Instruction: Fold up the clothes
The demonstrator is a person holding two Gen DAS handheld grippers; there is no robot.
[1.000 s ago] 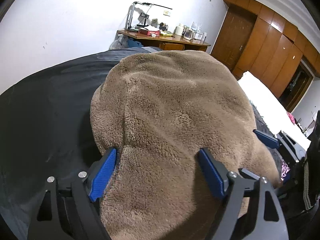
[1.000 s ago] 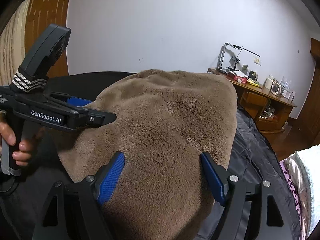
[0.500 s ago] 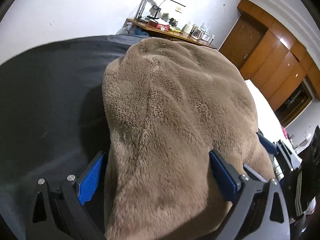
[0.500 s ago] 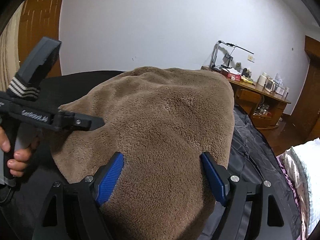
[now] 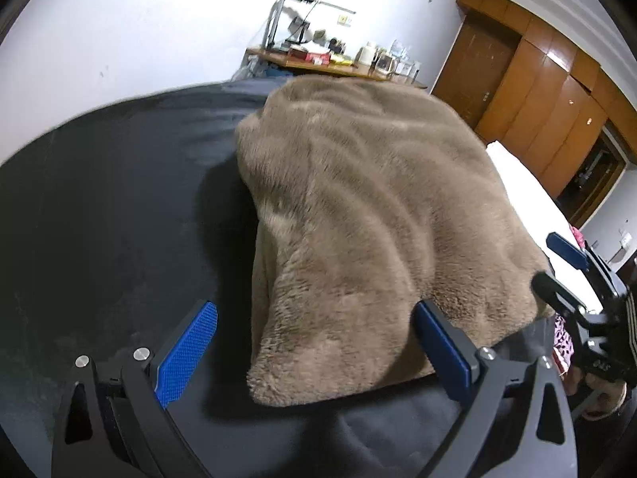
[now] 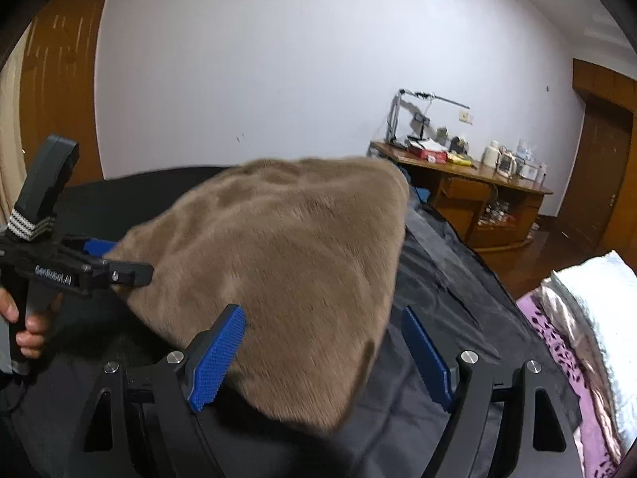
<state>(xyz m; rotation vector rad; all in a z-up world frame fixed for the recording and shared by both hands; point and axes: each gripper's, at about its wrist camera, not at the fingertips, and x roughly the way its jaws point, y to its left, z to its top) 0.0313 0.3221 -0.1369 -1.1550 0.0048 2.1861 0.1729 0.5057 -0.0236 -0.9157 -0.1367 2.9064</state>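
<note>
The far end of the brown fleece garment [image 6: 278,271] is blurred, and its folded layers hide whatever lies under them. My left gripper [image 6: 103,263] covers the fleece's left corner; my hand [image 6: 28,330] on it is cut off by the frame's edge. Things on the far desk [image 5: 338,67] are too small to name.

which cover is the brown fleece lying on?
The black cover; the brown fleece rests on it. The purple patterned cover lies off to the side, clear of the fleece.
</note>
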